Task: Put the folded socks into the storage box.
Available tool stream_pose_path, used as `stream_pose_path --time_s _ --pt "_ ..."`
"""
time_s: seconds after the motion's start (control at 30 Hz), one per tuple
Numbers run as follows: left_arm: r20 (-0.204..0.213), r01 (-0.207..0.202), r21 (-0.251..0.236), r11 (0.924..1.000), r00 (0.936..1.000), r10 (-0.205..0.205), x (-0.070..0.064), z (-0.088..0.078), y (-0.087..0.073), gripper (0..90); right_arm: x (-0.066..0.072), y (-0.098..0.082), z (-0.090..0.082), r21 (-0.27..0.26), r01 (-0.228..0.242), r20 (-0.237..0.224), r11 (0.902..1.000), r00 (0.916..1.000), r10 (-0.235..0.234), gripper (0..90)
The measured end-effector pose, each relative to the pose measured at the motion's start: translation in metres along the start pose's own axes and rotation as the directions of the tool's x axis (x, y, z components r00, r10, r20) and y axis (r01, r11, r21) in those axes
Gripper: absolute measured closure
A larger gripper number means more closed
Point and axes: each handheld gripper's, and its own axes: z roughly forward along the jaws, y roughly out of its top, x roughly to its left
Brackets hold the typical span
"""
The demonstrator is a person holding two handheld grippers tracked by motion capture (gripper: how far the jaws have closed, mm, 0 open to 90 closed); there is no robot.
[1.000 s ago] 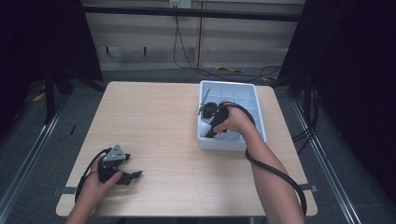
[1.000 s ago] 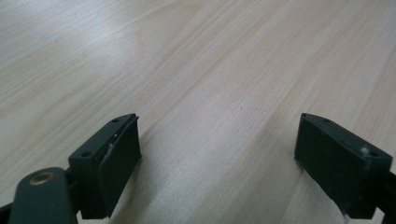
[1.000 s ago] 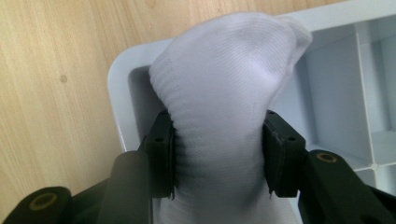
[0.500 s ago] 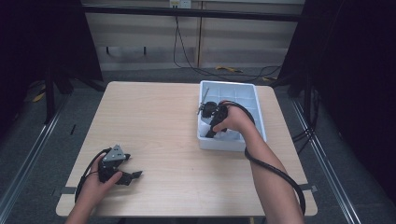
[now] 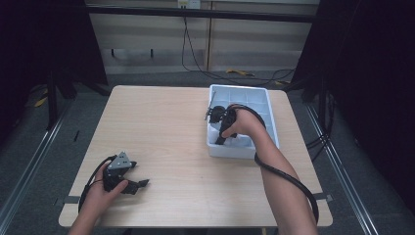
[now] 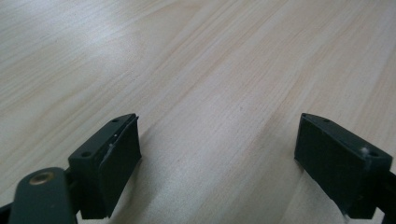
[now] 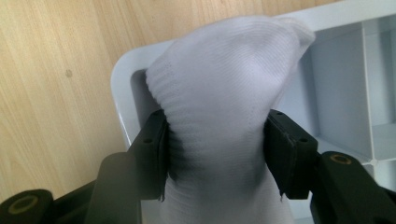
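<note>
At the left, the left gripper (image 5: 131,185) rests on the counter (image 5: 166,132), jaws apart and empty. At the right, the right gripper (image 7: 215,154) has just been opening its jaws around the white sock (image 7: 224,93), which sits in a corner compartment of the divided tray (image 5: 270,120); the jaws still touch it, so it looks nearly released.

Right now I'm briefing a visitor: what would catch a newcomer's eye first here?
A white sock bunched between the right gripper jaws, which have just been opening, over a corner compartment of the white divided tray. The left gripper rests open on the wooden table.
</note>
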Motion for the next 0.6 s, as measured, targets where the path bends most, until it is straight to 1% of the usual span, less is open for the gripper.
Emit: stream_pose_path --time_s 0.03,0.07,0.23,0.33,0.4,0.47,0.5,0.6 --pt "0.0 0.0 0.0 1.0 1.0 0.0 0.0 0.0 0.0 14.0 0.0 0.0 0.0 -0.005 -0.005 -0.003 1.0 1.0 0.005 45.3" --pt "0.0 0.0 0.0 1.0 1.0 0.0 0.0 0.0 0.0 14.0 -0.001 0.0 -0.001 0.002 -0.007 -0.004 1.0 1.0 0.007 44.9" --pt "-0.001 0.0 0.0 1.0 1.0 0.0 0.0 0.0 0.0 14.0 -0.002 0.0 -0.004 0.004 -0.007 0.001 1.0 1.0 0.007 42.0" --pt "-0.001 -0.001 0.0 1.0 1.0 0.001 0.0 0.0 0.0 14.0 -0.003 0.0 -0.006 0.003 -0.007 -0.003 1.0 1.0 0.007 41.5" --pt "-0.001 -0.001 0.0 1.0 1.0 0.001 0.0 0.0 0.0 14.0 -0.003 0.0 -0.006 -0.005 -0.014 -0.006 0.9999 0.9999 0.014 41.0" --pt "-0.001 -0.001 0.0 1.0 1.0 0.001 0.0 0.0 0.0 13.9 -0.003 0.0 -0.008 0.001 -0.014 -0.005 0.9999 0.9999 0.014 40.0" --pt "0.0 -0.001 0.0 1.0 1.0 0.001 0.0 0.0 0.0 13.9 -0.002 0.0 -0.009 0.002 -0.025 -0.003 0.9997 0.9997 0.025 39.0" --pt "0.002 -0.001 0.003 1.0 1.0 0.001 0.0 0.0 0.0 13.9 -0.003 0.0 -0.014 -0.026 -0.027 -0.006 0.9993 0.9996 0.026 38.4"
